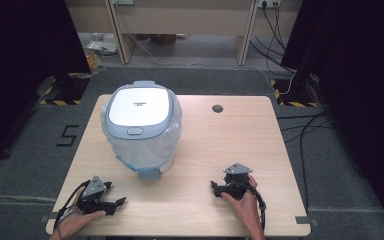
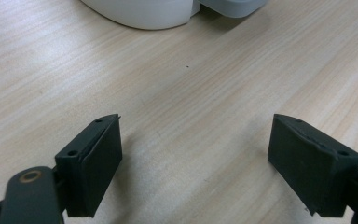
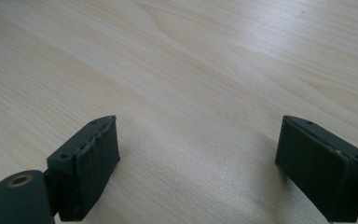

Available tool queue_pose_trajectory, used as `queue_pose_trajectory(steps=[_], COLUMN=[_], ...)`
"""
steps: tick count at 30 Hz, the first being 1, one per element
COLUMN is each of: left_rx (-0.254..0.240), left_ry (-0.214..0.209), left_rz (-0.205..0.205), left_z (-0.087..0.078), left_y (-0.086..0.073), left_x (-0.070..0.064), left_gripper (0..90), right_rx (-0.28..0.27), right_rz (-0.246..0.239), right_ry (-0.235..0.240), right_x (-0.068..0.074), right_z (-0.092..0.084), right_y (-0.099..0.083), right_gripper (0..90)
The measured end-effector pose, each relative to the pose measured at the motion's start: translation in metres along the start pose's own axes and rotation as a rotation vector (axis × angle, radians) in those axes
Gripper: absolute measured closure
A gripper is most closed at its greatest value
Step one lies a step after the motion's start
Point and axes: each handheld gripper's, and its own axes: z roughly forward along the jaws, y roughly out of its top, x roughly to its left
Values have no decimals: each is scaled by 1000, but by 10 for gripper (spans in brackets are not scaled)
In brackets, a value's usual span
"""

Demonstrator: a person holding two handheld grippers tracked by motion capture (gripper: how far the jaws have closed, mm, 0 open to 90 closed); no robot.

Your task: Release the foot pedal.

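Note:
A white bin [image 1: 141, 125] with a grey-rimmed shut lid and a clear plastic liner stands on the left half of the wooden table [image 1: 220, 145]. A grey pedal [image 1: 149, 173] sticks out at its front. My left gripper [image 1: 116, 194] rests near the front left edge, just below the bin, open and empty. In the left gripper view, the left gripper [image 2: 196, 135] has its jaws wide apart over bare wood, with the bin's base [image 2: 140, 11] ahead. My right gripper [image 1: 215, 189] lies at the front right, pointing left, open. In its own view, the right gripper [image 3: 198, 140] holds nothing.
A round cable hole [image 1: 217, 108] sits in the table's far right part. Black cables [image 1: 300, 130] run over the floor to the right. Wooden furniture legs [image 1: 243, 35] stand beyond the table. Bare wood lies between the two grippers.

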Motion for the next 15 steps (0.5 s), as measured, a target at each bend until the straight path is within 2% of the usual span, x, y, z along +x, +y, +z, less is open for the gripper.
queue_pose_trajectory(steps=[15], left_rx=[1], left_ry=[-22], left_rz=[18], left_z=[-1], left_y=[-1], left_x=[3], left_gripper=[175], right_rx=[1], right_rz=[2], right_ry=[-1], right_x=[0], right_z=[0], right_y=[0], right_gripper=[132])
